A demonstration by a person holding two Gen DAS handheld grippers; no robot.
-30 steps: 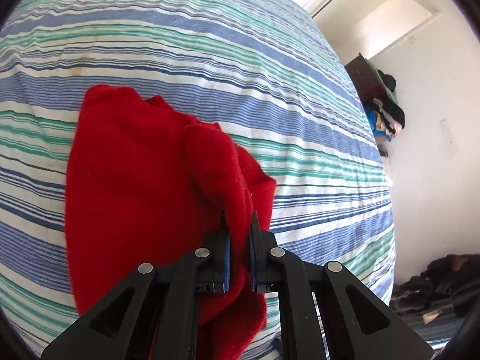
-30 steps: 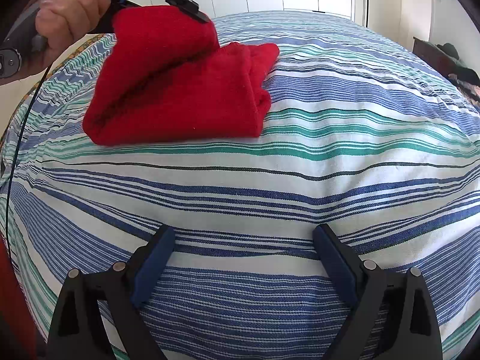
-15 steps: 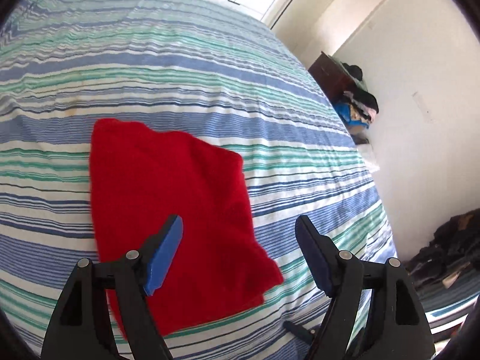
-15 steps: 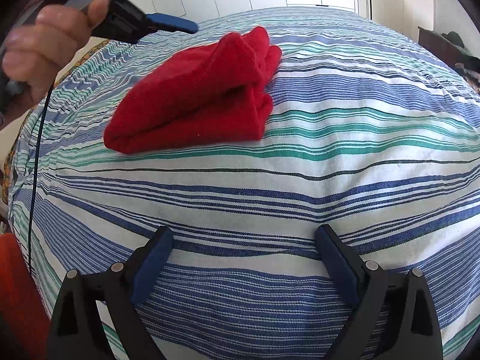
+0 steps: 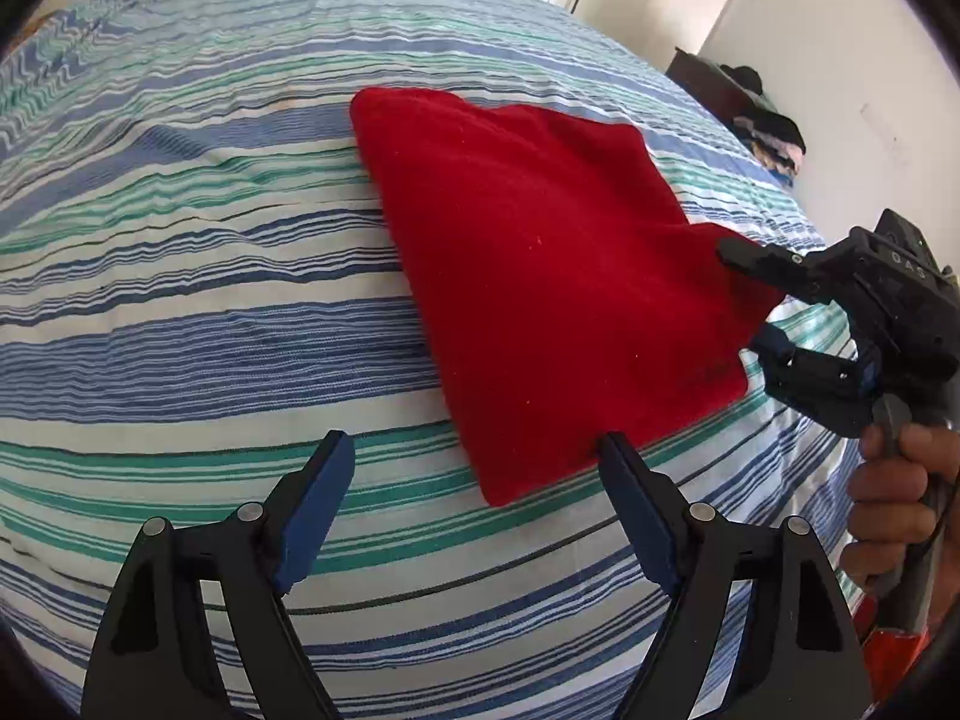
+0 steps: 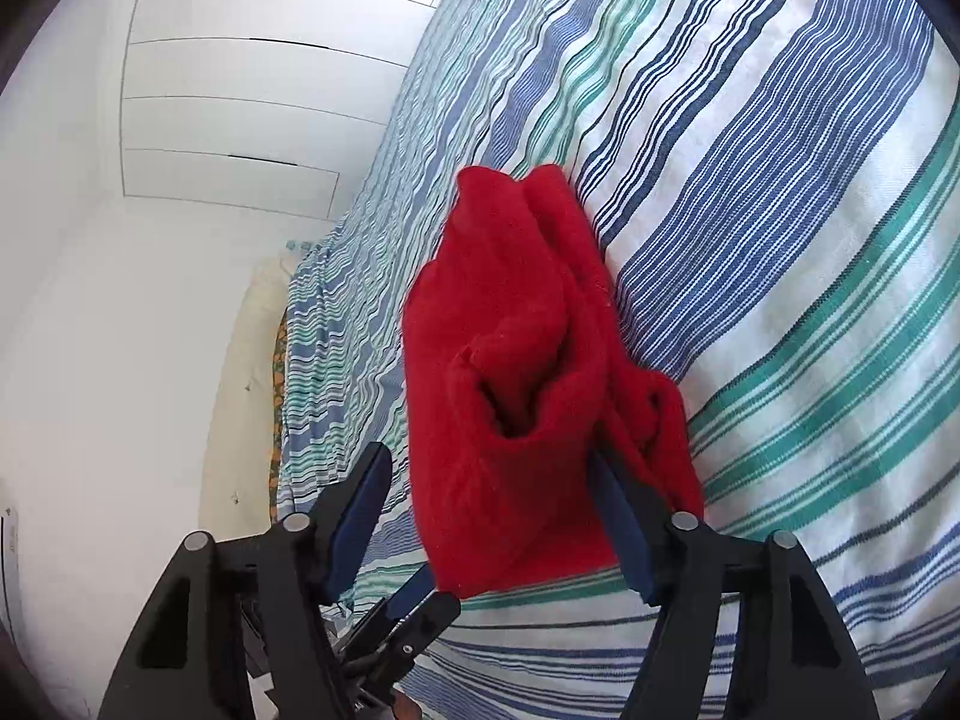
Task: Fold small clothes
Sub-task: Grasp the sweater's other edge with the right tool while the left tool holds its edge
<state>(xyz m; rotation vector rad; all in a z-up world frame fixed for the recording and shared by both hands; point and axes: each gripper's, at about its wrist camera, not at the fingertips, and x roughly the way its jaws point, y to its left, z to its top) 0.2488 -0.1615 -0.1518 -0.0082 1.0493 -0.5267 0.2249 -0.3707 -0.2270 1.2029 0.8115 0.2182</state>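
A folded red garment (image 5: 540, 276) lies flat on the striped bed cover (image 5: 180, 300). My left gripper (image 5: 477, 447) hovers over the garment's near corner. Its jaws are wide and closing, and the pads press on nothing. My right gripper (image 5: 747, 297) comes in from the right, rolled on its side, with one finger above the garment's right corner and one below. In the right wrist view the red garment (image 6: 510, 360) fills the space in my right gripper (image 6: 486, 456). Those jaws are closing, and a gap still shows beside one pad.
A person's hand (image 5: 894, 492) holds the right gripper's handle at the bed's right edge. A dark dresser piled with clothes (image 5: 762, 120) stands by the far wall. White wardrobe doors (image 6: 240, 90) rise beyond the bed cover (image 6: 780, 180).
The left gripper opened, let go of the garment and drew back, and the garment dropped flat. The right gripper rolled, moved up to the garment's edge and narrowed its jaws around it.
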